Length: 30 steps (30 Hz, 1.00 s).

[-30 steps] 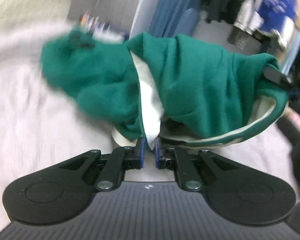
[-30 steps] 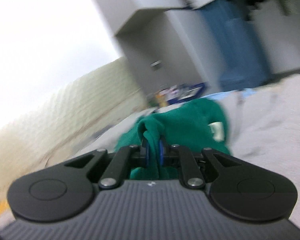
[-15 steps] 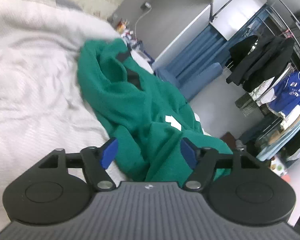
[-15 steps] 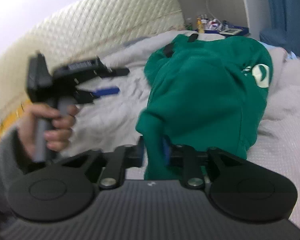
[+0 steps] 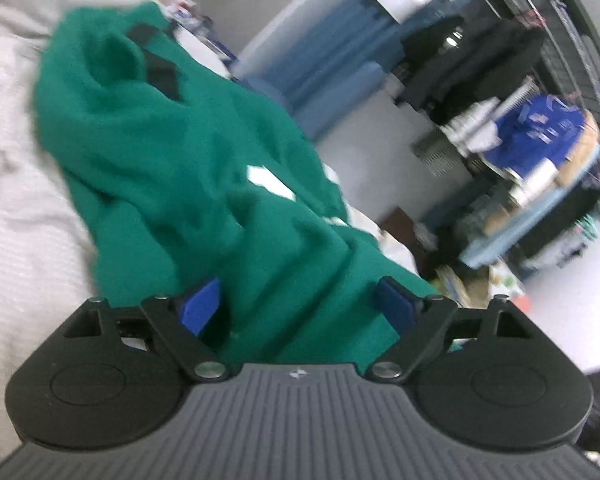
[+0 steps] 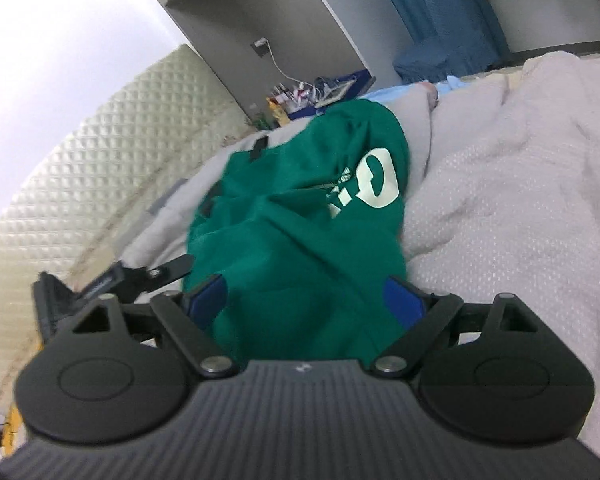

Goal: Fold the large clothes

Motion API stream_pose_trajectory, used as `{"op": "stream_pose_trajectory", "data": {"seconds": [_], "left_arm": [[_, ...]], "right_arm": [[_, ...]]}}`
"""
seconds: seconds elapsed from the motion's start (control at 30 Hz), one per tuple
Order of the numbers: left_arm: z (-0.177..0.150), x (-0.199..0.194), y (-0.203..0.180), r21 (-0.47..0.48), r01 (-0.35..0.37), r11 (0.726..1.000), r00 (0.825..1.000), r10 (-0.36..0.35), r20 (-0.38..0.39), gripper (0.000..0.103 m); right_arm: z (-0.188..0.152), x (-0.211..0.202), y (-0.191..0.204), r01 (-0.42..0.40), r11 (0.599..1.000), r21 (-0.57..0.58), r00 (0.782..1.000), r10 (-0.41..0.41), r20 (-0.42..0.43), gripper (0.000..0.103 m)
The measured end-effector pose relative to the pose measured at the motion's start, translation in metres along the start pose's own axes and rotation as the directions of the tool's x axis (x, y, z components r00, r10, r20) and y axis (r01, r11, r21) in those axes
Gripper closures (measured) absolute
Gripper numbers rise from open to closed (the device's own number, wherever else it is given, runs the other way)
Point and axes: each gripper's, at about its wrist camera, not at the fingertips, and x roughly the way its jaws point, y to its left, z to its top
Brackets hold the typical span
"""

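Both jaws spread wide, nothing pinched: left gripper (image 5: 298, 308) and right gripper (image 6: 306, 300) hover low over the green sweatshirt (image 6: 300, 216), probably picking fresh grip points. It lies bunched and creased on the bed (image 6: 520, 200), pale lettering up, not yet flat.

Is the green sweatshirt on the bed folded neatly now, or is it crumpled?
Crumpled. The green sweatshirt lies in a bunched heap on the white bedcover, with deep creases and its white print bent across a fold; no flat, squared edges show.

bare white bedspread (image 6: 520, 200) right of green sweatshirt (image 6: 300, 232), quilted headboard (image 6: 80, 168) blocking left
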Motion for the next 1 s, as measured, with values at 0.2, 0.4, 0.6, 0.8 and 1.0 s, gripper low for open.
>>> {"op": "stream_pose_trajectory", "data": {"seconds": [0.2, 0.4, 0.6, 0.8, 1.0], "left_arm": [[-0.008, 0.012, -0.015, 0.087, 0.005, 0.996, 1.000, -0.002, -0.030, 0.065], [-0.016, -0.039, -0.039, 0.114, 0.051, 0.992, 0.999, -0.053, 0.012, 0.087], [-0.045, -0.128, -0.070, 0.052, 0.061, 0.997, 0.996, -0.064, 0.060, 0.088], [-0.101, -0.184, -0.092, 0.027, -0.084, 0.996, 0.996, 0.085, -0.012, 0.088], [-0.133, -0.185, -0.088, 0.061, -0.226, 0.972, 0.968, 0.231, -0.095, 0.087]], "right_arm": [[-0.003, 0.034, 0.015, -0.013, 0.999, -0.051, 0.999, 0.011, -0.047, 0.066], [-0.005, 0.025, 0.031, -0.084, 0.990, -0.114, 0.996, 0.080, -0.039, 0.091], [-0.023, -0.011, 0.066, -0.195, 0.950, -0.243, 0.981, 0.188, -0.051, 0.094], [-0.055, -0.017, 0.095, -0.200, 0.918, -0.344, 0.970, 0.134, -0.204, 0.095], [-0.079, 0.013, 0.105, -0.125, 0.908, -0.401, 0.932, -0.031, -0.362, 0.095]]}}
